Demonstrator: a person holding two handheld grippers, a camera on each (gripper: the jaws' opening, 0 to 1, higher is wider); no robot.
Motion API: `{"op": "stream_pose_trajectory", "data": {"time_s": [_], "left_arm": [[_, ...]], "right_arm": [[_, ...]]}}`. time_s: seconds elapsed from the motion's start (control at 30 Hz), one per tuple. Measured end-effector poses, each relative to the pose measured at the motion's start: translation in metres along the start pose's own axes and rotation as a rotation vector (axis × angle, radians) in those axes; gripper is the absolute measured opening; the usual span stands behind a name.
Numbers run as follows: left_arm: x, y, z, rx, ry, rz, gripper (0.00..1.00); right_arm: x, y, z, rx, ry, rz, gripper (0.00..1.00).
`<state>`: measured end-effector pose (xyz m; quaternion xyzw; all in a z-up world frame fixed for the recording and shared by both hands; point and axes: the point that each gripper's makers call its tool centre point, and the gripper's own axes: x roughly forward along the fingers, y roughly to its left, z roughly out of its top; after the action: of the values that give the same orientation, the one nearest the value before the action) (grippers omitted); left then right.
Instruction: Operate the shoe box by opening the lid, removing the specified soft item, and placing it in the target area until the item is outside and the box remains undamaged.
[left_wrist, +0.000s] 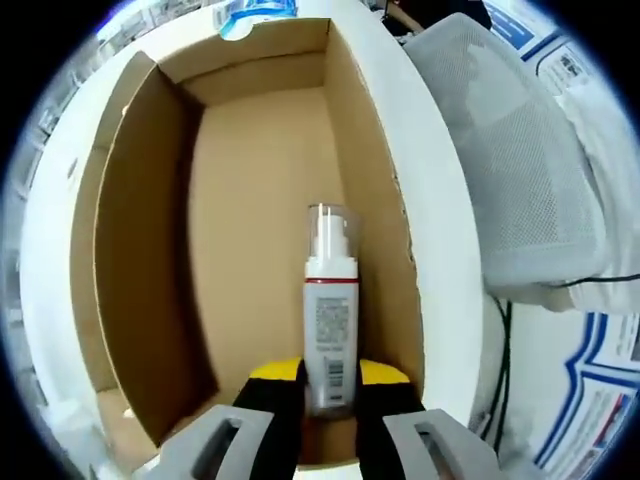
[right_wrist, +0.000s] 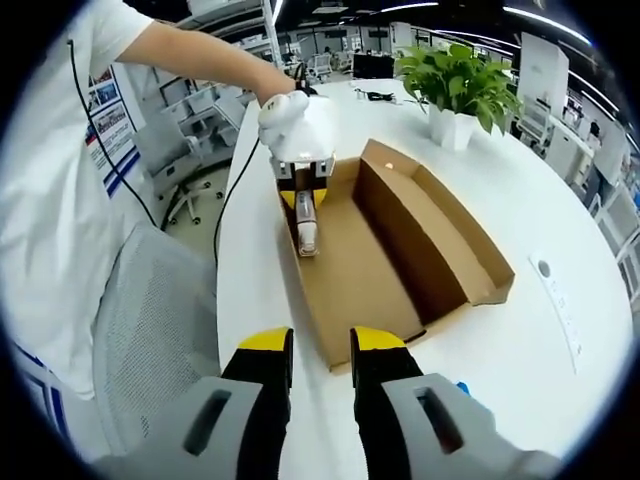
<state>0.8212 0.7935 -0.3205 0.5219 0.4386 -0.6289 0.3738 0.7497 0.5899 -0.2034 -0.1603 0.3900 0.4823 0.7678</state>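
Inside the open box (left_wrist: 250, 200), left tongs (left_wrist: 330, 385) clamp a white bottle (left_wrist: 330, 320), label unreadable; right tongs (right_wrist: 320, 352) hang apart.

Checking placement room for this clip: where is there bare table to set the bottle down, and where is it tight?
Free: the white table between the open box and the potted plant. Tight: the bottle, clamped by the left gripper, lies against the box wall; only a narrow table strip separates box and mesh chair.
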Motion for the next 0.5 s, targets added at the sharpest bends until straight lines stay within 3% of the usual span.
{"op": "stream_pose_trajectory", "data": {"time_s": [0.2, 0.5], "left_arm": [[0.003, 0.003, -0.001, -0.003, 0.009, 0.034, 0.18], [-0.009, 0.006, 0.0, -0.019, -0.009, 0.045, 0.18]], "right_arm": [[-0.002, 0.005, -0.001, 0.0, 0.0, -0.003, 0.21], [-0.004, 0.007, 0.0, -0.001, -0.007, -0.011, 0.21]]}}
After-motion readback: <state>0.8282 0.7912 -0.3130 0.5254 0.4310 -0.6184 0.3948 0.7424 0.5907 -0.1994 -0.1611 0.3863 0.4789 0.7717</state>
